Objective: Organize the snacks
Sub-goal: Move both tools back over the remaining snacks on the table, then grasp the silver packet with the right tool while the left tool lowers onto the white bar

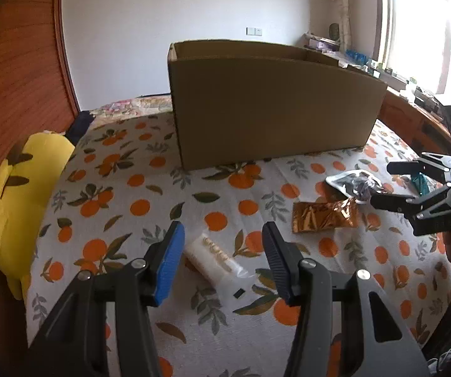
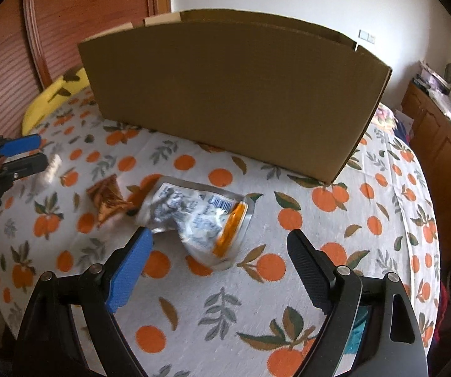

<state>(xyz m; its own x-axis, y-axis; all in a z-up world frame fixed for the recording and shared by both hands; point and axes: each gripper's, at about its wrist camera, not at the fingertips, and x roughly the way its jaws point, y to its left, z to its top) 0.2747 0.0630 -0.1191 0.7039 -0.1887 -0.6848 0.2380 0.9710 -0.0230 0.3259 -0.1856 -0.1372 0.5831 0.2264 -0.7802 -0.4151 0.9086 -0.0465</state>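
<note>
The left tongs [image 1: 222, 248] hang over a bed cover [image 1: 150, 194] printed w/ oranges and green leaves. Left of them, at the bed's edge, lies a yellow plush cushion [image 1: 21, 194]. Their jaws stand partly open and hold nothing. Just ahead of the tips, between the blue pad and the black pad, lies a small clear plastic packet w/ a white roll-shaped snack inside [image 1: 214, 259], flat on the cover; the pads do not touch it. Further ahead stands a big open brown cardboard box [image 1: 272, 106], upright on the bed, well apart from the tongs. To the right of the left tongs lies a crinkled copper-coloured foil packet [image 1: 324, 216], and beyond it a silver pouch.

The right tongs [image 2: 220, 248] are wide open and grip nothing. Between their tips, a bit ahead, lies the crumpled silver foil pouch w/ blue print and an orange strip [image 2: 200, 216]; the blue left pad is very near its edge, but contact I cannot tell. Left of the pouch, touching or just beside it, lies the copper foil packet. Under the right finger, low in the right wrist view, a teal thing [image 2: 355, 330] shows partly; what it is I cannot tell.
</note>
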